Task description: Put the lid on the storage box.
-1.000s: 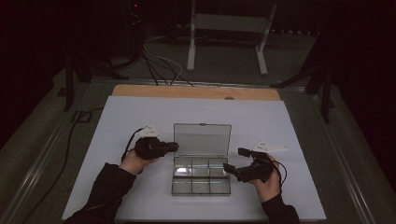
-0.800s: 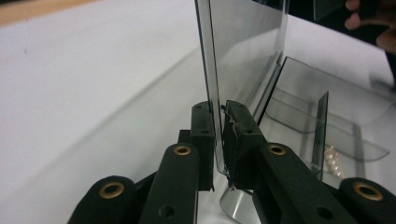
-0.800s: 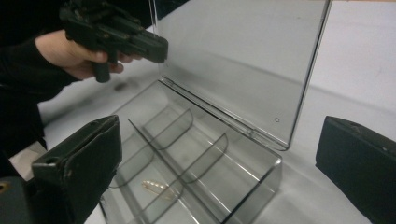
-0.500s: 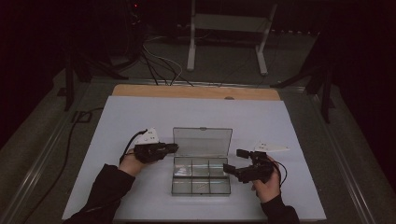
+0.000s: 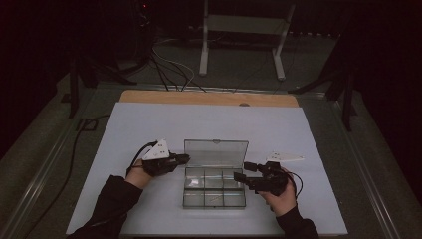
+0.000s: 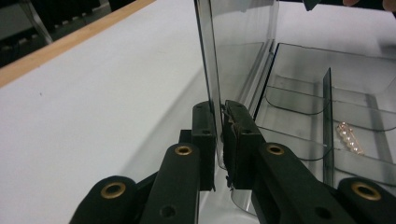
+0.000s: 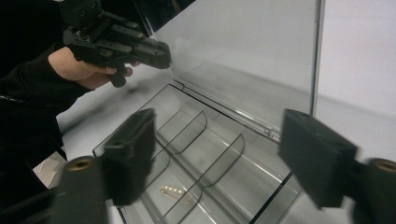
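The left gripper, at nine o'clock of the clear compartment box, clamps the upright lid at its side edge. Mid-sheet, the box holds a small bead strip. At three o'clock, the right gripper has just been closing, its jaws still apart with nothing between them.

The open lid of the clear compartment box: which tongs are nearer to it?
Left. The left tongs clamp the lid at its edge; the right tongs hover open beside the box's right end.
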The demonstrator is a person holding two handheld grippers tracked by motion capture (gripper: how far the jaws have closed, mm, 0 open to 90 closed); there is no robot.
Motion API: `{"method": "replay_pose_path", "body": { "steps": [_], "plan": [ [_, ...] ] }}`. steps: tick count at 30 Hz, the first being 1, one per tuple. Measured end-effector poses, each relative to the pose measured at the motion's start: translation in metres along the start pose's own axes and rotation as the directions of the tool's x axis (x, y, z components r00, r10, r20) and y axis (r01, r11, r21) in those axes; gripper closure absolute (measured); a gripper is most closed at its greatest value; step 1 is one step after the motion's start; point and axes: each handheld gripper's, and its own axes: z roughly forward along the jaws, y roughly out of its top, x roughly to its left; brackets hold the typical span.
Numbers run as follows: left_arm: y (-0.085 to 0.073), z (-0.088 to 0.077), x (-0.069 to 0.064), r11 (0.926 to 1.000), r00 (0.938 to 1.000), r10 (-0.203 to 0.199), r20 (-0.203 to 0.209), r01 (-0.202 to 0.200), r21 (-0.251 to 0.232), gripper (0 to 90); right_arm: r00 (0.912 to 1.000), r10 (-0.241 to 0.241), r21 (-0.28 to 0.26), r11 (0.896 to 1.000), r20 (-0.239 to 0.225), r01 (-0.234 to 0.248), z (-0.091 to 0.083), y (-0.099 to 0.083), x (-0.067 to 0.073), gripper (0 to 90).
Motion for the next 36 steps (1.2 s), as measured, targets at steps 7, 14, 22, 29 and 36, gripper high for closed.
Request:
{"method": "replay_pose_path", "body": {
  "steps": [7,14,22,29,36],
  "plan": [
    [-0.001,-0.001,-0.002,0.9995,0.9995,0.033,-0.003,-0.033,-0.002,85.3,0.9998,0.017,0.045,0.999,-0.012,-0.016,0.000,-0.001,-0.003,71.6],
    [-0.001,-0.003,-0.006,0.9971,0.9971,0.076,-0.007,-0.076,-0.004,86.0,1.0000,0.008,0.052,0.999,-0.002,-0.008,-0.002,0.000,-0.006,90.0],
    [-0.002,-0.005,-0.011,0.9922,0.9922,0.125,-0.010,-0.125,-0.001,86.4,0.9998,0.018,0.064,0.998,0.006,-0.018,-0.001,0.000,-0.008,90.0],
    [-0.003,-0.007,-0.015,0.9877,0.9875,0.156,-0.021,-0.156,0.009,86.1,0.9999,0.009,0.042,0.999,0.012,-0.010,-0.004,0.001,-0.007,90.0],
    [-0.005,-0.009,-0.018,0.9849,0.9849,0.172,-0.011,-0.172,0.014,83.7,0.9997,0.014,0.029,0.999,0.018,-0.014,-0.008,0.001,-0.008,90.0]
  ]
}}
